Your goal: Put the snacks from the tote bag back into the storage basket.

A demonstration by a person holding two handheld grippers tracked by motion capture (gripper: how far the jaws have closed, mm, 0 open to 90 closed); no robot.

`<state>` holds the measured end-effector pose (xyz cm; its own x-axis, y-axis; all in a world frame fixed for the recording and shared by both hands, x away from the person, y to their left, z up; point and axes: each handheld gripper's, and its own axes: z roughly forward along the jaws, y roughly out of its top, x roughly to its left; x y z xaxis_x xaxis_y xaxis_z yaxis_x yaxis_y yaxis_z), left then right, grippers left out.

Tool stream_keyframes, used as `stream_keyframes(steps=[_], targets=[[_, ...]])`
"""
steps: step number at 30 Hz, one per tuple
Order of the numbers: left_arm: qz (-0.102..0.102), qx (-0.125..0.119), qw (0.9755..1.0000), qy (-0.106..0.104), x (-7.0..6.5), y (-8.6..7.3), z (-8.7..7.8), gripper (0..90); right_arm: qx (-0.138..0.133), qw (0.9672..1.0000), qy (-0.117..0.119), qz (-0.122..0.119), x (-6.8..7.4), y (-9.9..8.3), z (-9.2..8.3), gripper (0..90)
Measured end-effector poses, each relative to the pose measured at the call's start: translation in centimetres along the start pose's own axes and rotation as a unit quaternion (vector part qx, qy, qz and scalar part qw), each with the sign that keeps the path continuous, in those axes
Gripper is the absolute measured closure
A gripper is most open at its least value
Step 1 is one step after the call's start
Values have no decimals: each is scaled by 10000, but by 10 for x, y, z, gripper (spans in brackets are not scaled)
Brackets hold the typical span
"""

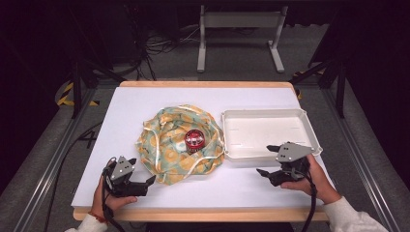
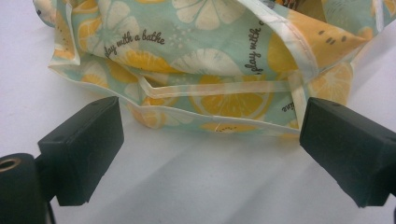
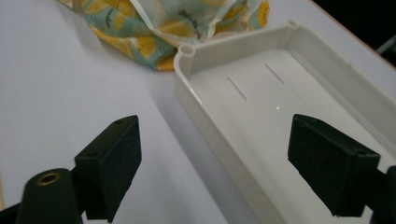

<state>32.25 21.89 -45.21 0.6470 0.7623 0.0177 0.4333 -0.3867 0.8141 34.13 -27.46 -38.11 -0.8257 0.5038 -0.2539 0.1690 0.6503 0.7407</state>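
Red tin (image 1: pixel 194 140), probably, sits in crumpled bag (image 1: pixel 167 145) beside tray (image 1: pixel 309 126).

bag (image 1: pixel 169 150): citrus print, crumpled open | can (image 1: pixel 194 139): red, inside | tray (image 1: pixel 232 153): white, beside

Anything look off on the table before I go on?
Nothing spilled or damaged. The citrus-print cloth bag lies crumpled open, with a red round tin resting in its middle. The white tray sits square and empty. Left gripper and right gripper are both open.
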Motion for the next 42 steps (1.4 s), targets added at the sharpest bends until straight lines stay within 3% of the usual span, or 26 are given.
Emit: stream_keyframes(steps=[7, 12, 16, 19, 26, 30, 39, 41, 42], targets=[[-14, -27, 10000, -46, 0, -1, -1, 71, -106, 9992, 250, -278, -3, 41, 25, 174], [-18, -47, 10000, -54, 1, -1, -1, 71, -115, 9982, 184, -554, -3, 60, 38, 198], [-18, -60, 10000, -75, 0, -1, -2, 71, -167, 9971, 410, -619, -6, 88, 57, 192], [-39, -62, 9999, -98, 0, -2, -4, 71, -165, 9965, 565, -590, -8, 96, 66, 191], [-57, -105, 9998, -167, 0, -5, -6, 71, 122, 9957, 667, -626, -8, 124, 99, 180], [-40, -110, 9998, -182, 1, -6, -8, 71, 205, 9943, 881, -566, -8, 135, 114, 188], [-34, -101, 9996, -253, 1, -6, -7, 71, 951, 9839, 1306, -768, -5, 156, 147, 144], [-38, -101, 9996, -259, 1, -6, -7, 72, 1038, 9830, 1322, -743, -5, 160, 153, 144], [-30, -97, 9996, -258, 1, -6, -7, 71, 1123, 9807, 1412, -748, -6, 162, 157, 141]])
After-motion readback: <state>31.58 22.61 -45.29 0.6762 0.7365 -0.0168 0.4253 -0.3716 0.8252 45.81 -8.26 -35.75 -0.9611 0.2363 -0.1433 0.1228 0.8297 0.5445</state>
